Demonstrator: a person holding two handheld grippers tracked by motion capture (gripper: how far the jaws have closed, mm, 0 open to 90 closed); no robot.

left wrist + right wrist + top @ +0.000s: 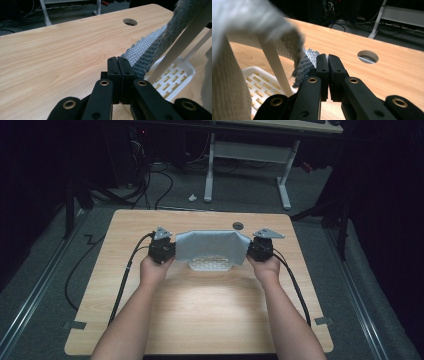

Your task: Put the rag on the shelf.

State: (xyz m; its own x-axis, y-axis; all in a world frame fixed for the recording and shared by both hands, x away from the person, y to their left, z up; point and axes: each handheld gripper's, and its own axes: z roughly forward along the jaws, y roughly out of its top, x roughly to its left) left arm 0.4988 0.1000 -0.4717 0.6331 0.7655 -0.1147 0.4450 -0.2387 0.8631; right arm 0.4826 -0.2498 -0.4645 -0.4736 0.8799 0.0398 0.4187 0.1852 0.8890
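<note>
The left gripper (167, 251) and right gripper (254, 249) are each pinching an end of a grey waffle-weave cloth (212, 245), jaws closed on its edges. The cloth is hanging stretched over a white slotted plastic rack (210, 264) on the wooden table (200, 320), its round hole (238, 225) at one o'clock.

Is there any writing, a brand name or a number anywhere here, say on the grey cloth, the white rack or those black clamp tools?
None: no word, number or sign can be read on the grey cloth, the white rack, the left gripper, the right gripper or the table.
</note>
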